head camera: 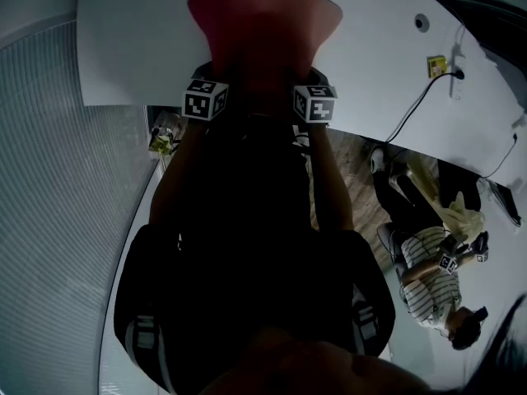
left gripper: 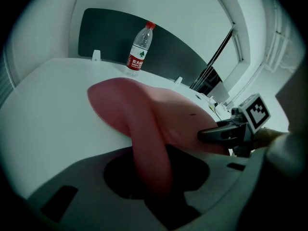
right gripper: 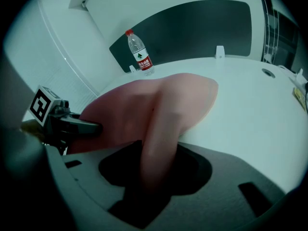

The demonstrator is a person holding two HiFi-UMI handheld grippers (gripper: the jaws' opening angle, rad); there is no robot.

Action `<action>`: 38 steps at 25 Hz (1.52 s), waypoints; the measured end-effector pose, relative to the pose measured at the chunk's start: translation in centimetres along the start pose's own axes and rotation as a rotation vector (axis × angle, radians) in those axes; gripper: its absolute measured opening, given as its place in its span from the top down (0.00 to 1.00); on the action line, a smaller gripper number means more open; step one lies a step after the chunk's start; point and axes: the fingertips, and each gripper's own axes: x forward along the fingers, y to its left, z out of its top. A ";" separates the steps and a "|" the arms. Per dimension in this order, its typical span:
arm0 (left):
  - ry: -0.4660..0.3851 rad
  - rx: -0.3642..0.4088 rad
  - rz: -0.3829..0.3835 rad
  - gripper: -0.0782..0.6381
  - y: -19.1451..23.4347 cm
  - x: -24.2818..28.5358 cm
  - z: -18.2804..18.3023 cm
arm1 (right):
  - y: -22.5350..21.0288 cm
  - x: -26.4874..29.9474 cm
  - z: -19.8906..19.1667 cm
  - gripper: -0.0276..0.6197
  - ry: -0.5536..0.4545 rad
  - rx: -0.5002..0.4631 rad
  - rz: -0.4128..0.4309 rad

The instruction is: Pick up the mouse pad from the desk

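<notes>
A pink mouse pad [head camera: 263, 23] lies on the white desk [head camera: 132, 39], its near end hanging past the desk's edge. My left gripper [head camera: 212, 79] and right gripper [head camera: 309, 82] sit side by side at that near end, each under its marker cube. In the left gripper view the pad [left gripper: 144, 114] bunches into a ridge that runs down between the jaws of the left gripper [left gripper: 151, 177], which is shut on it. The right gripper view shows the same: a fold of the pad [right gripper: 163, 109] is pinched in the right gripper [right gripper: 156, 177].
A water bottle [left gripper: 140, 49] with a red cap stands at the desk's far side before a dark panel [left gripper: 106, 32]. A black cable [head camera: 420, 105] and a small yellow item [head camera: 436, 64] lie at the desk's right. A person [head camera: 432, 274] sits on the floor at right.
</notes>
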 end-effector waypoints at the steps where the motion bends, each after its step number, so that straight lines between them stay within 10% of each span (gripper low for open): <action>1: -0.002 0.001 -0.002 0.73 0.0 -0.1 0.0 | 0.0 0.1 -0.3 0.70 -0.003 0.004 0.001; 38: -0.190 0.088 -0.065 0.84 -2.6 -8.0 -0.2 | 5.5 -5.1 -1.3 0.87 -0.154 -0.015 -0.048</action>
